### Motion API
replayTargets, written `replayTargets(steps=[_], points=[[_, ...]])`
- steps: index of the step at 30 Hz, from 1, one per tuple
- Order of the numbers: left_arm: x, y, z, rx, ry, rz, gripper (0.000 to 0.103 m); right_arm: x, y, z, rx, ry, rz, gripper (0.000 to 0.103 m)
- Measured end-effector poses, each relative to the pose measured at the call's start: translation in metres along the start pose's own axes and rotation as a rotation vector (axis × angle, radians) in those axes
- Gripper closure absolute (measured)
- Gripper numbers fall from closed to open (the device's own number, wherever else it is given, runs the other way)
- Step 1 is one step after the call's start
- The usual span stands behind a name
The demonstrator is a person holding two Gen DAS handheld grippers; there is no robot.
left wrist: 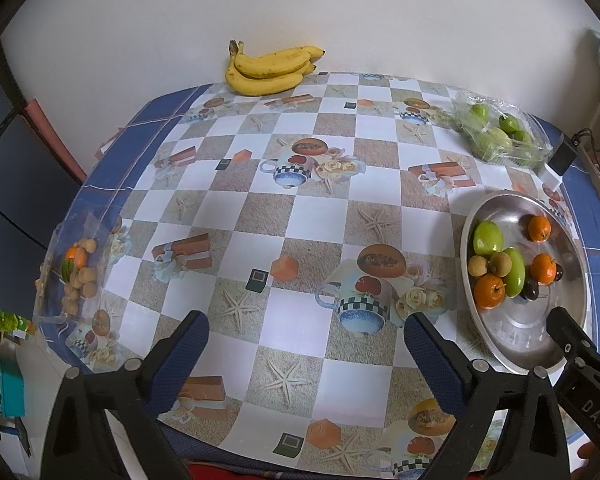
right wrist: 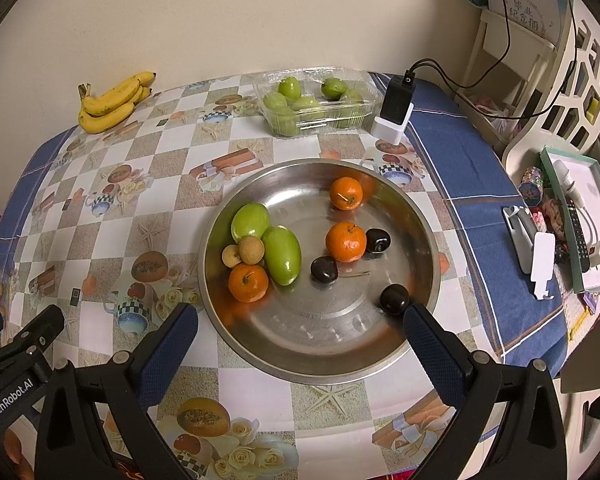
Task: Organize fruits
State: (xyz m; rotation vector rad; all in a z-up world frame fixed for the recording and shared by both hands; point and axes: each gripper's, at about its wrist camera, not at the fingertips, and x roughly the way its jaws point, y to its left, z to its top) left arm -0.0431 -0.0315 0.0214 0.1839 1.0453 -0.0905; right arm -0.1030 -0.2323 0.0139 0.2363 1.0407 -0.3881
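Both grippers are held wide open and empty: the left gripper (left wrist: pixel 306 334) over bare tablecloth (left wrist: pixel 308 208) at lower centre, the right gripper (right wrist: pixel 300 326) over the near rim of the steel bowl (right wrist: pixel 428 236). In the bowl, mid-frame, three oranges (right wrist: pixel 345 241), two green fruits (right wrist: pixel 281 255), two longans (right wrist: pixel 251 250) and three dark cherries (right wrist: pixel 394 298) are seen. Bananas (right wrist: pixel 112 102) are placed upper left, a clear tray of green fruit (right wrist: pixel 316 100) top centre, and a bag of longans (left wrist: pixel 78 272) at the left edge of the left view.

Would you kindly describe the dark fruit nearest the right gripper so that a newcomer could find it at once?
Start at the round metal bowl on the checkered tablecloth. On its near right side, beside the right gripper's right-hand finger, sits a dark round fruit. Unlike the two other dark fruits, which flank an orange, it lies alone near the rim.
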Motion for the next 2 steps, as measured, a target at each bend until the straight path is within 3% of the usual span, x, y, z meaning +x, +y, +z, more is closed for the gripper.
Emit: replayTargets(steps=[2], points=[[-0.0008,-0.002,-0.0002,-0.004,0.0,0.002,0.003,0.0002,0.0002,0.0005,-0.001,0.0,0.0,0.0]])
